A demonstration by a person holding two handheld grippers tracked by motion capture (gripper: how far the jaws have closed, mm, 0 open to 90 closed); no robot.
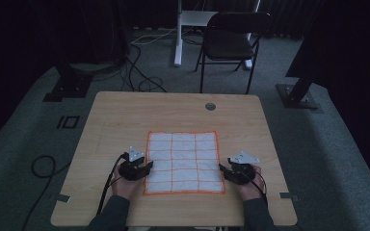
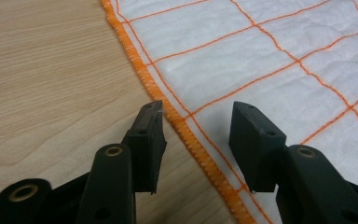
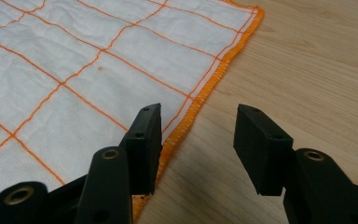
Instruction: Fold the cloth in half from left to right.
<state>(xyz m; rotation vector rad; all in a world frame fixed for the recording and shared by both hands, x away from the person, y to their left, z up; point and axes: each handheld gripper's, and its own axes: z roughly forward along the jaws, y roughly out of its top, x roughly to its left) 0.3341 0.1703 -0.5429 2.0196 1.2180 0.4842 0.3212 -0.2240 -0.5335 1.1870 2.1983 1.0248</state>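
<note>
Looking first at the high view, we see one white cloth (image 1: 183,162) with orange grid lines and an orange hem, lying flat and fully spread on the desk (image 1: 120,115), in the half nearer to the person. The left gripper (image 1: 147,166) stands at the cloth's left edge and the right gripper (image 1: 222,169) at its right edge, both near the lower corners. We judge that the work on the cloth is only at its start: nothing is folded, lifted or grasped, so the grasp and the whole handling are left to do. We count one cloth, two grippers, two hands, and one black chair (image 1: 231,38) on the floor beyond the desk.

In the left gripper view, the two black fingers (image 2: 147,140) are wide apart and hold nothing. They straddle the orange hem (image 2: 186,130): one finger is over the bare wood, the other over the white cloth. We cannot tell if their tips touch the surface.

In the right gripper view, the fingers (image 3: 142,140) are also wide apart and empty. One is over the cloth (image 3: 74,70) just by the hem, the other over the wood, with the hem running between them. The far corner of the cloth lies flat here too. We see a small brownish spot (image 3: 101,69) on one square.
</note>
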